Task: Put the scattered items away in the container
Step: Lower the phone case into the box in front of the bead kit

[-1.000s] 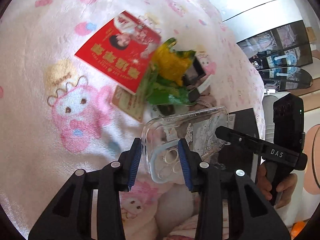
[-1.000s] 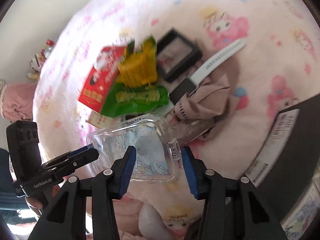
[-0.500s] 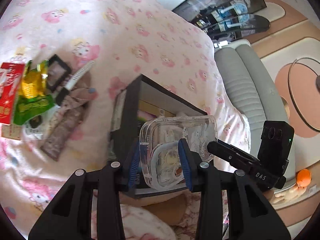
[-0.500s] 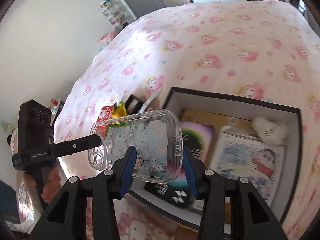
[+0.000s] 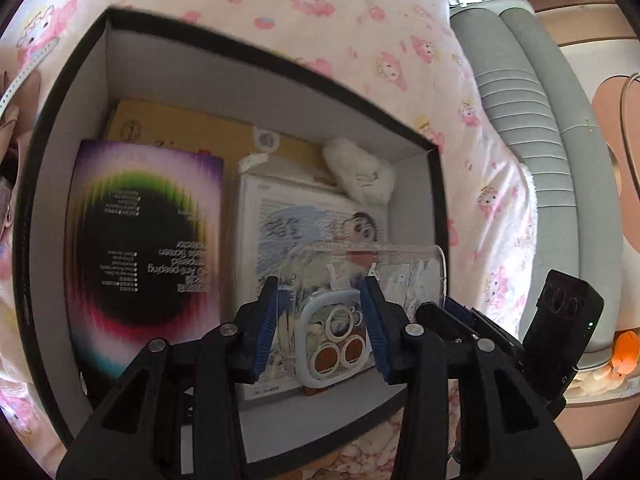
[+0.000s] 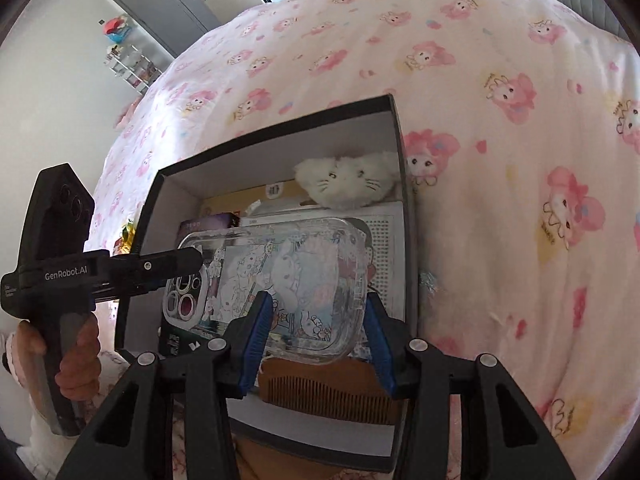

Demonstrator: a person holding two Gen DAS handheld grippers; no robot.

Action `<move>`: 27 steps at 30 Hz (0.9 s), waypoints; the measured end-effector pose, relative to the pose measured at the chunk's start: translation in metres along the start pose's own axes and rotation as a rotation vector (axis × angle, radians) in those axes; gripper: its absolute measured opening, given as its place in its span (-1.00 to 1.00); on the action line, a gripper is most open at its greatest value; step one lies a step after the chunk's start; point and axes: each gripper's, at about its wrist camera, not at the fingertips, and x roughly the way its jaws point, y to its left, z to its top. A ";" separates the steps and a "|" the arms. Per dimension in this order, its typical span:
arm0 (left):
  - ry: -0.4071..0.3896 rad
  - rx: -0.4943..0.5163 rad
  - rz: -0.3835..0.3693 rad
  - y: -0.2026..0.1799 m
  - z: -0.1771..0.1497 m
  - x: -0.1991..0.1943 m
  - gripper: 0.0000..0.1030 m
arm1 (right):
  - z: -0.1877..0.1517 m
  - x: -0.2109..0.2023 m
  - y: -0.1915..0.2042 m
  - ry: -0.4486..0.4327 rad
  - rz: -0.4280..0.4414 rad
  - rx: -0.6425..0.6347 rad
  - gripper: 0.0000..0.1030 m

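A clear phone case [image 5: 360, 280] with cartoon print is held over the open black box [image 5: 280, 60]. My left gripper [image 5: 322, 320] is shut on its camera-cutout end. My right gripper [image 6: 316, 320] is shut on its other end [image 6: 288, 272]. In the right wrist view the box [image 6: 276, 128] lies below the case. Inside lie a purple and black packet [image 5: 148, 248], a white printed pack [image 5: 312, 216], a yellow-brown pack [image 5: 180, 132], a white plush cat [image 6: 348, 180] and a brown comb [image 6: 328, 392].
The box sits on a pink cartoon-print blanket [image 6: 500, 120]. A grey sofa [image 5: 532, 128] lies beyond the bed's edge in the left wrist view. A strap and cloth items [image 5: 12, 92] lie left of the box. Snack packets [image 6: 128, 236] show left of the box.
Both grippers carried the phone case from over the scattered pile to above the open box, and it now hangs lower, close over the box's contents.
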 end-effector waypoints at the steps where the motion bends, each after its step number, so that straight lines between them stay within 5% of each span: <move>1: -0.001 0.005 0.015 0.001 -0.001 0.001 -0.16 | -0.001 0.004 0.000 0.003 0.000 -0.007 -0.18; 9: -0.033 0.028 0.095 0.002 -0.001 0.004 -0.10 | -0.004 0.017 0.021 -0.038 -0.079 -0.083 -0.17; 27: 0.045 0.069 0.149 -0.002 -0.017 0.018 -0.08 | -0.023 0.024 0.040 0.026 -0.263 -0.191 -0.14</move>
